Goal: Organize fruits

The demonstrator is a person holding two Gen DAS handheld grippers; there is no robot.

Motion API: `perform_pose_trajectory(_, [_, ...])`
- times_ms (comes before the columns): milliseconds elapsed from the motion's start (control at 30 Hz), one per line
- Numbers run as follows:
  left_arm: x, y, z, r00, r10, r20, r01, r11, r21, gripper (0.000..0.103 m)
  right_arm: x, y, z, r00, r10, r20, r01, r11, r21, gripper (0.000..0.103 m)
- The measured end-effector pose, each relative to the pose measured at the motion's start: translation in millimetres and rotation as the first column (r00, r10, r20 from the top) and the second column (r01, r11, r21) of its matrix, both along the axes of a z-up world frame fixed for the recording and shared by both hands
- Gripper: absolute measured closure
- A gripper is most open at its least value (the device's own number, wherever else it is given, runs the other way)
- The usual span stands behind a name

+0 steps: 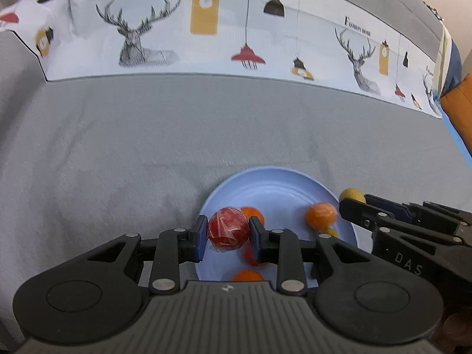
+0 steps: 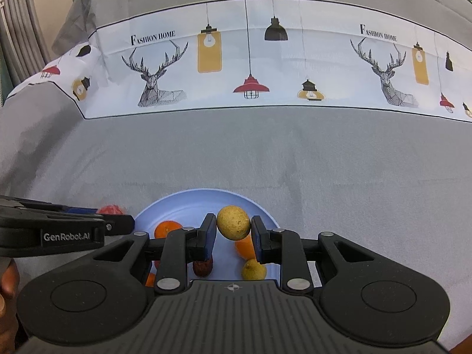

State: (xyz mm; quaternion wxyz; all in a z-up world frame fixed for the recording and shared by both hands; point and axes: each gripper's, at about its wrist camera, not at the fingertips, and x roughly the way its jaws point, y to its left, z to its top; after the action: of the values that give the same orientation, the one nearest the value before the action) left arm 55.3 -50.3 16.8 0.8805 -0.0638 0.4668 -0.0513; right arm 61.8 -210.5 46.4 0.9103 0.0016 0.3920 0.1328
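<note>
My left gripper (image 1: 226, 233) is shut on a red fruit wrapped in clear film (image 1: 227, 230) and holds it over the left part of a light blue plate (image 1: 265, 183). My right gripper (image 2: 233, 230) is shut on a yellow speckled fruit (image 2: 233, 221) above the same plate (image 2: 188, 199). Several oranges (image 1: 321, 214) lie on the plate; an orange (image 2: 166, 228) and a small yellow fruit (image 2: 253, 269) show in the right wrist view. A dark red fruit (image 2: 203, 268) lies under the right gripper's left finger. The right gripper also shows in the left wrist view (image 1: 354, 203), and the left one in the right wrist view (image 2: 118, 221).
The plate stands on a grey cloth (image 1: 147, 147) with a white printed band of deer and lamps (image 1: 206, 29) at the far side. An orange and blue object (image 1: 457, 109) sits at the far right edge. A radiator-like rack (image 2: 17, 23) stands at the far left.
</note>
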Motion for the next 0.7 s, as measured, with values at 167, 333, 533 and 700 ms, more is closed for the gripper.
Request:
perform_pose_trajectory(167, [-1,-10,-3,0.999,-0.044,-0.001,0.044,0.999,0.026,0.070,-1,3,-4,1.000,0.021,-0.019,-0.021,1.000,-0.006,0.076])
perform_pose_trajectory(333, [-2,-10,-6,0.999,-0.046,-0.014,0.047,0.999,0.022,0.070,-1,4,-5,0.999,0.028,-0.022,-0.028,1.000,-0.005,0.076])
perform_pose_trajectory(533, [-2,-13,-1,0.999,-0.042,0.017,0.041,0.998,0.053,0.046,1,3,-4,1.000,0.000,-0.014,-0.001,1.000,-0.020,0.050])
perform_pose_trajectory(700, [-3,-10,2,0.999,-0.009,0.032,0.007,0.998,0.060,0.034,3,-4,-4,0.998,-0.051,-0.022,0.051,0.999,0.000,0.033])
